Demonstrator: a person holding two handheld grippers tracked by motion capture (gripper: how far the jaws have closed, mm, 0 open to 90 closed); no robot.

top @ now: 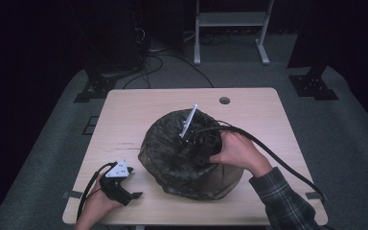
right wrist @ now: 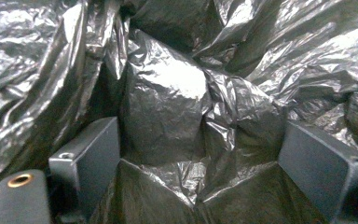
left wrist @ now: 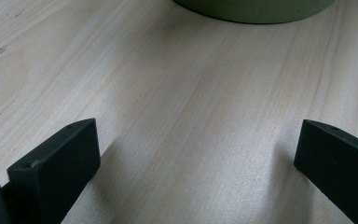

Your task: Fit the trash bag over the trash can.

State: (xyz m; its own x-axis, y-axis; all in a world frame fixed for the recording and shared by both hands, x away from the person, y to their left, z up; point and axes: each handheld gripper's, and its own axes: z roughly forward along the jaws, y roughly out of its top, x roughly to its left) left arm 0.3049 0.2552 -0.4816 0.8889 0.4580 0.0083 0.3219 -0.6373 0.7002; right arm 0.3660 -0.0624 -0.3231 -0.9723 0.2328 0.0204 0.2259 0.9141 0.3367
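Bin liner work looks roughly at its midpoint, as far as you can judge from how things lie. Starting at your left, your left gripper (top: 124,184) rests near the table's (top: 249,103) front left corner with its jaws wide apart and nothing between them; in the left gripper view only bare wood lies between the pads (left wrist: 58,161), with the green wall of the bin (left wrist: 256,10) further ahead. Moving right, the bin (top: 191,184) sits in the middle of the table, draped in the black plastic liner (top: 165,136), which already sags into it and over its rim. Your right gripper (top: 199,143) is plunged down into the opening, its jaws spread apart with crumpled plastic (right wrist: 168,98) bulging between them, not pinched. What is left, it seems, is pressing the liner down flat and tidying the rim.
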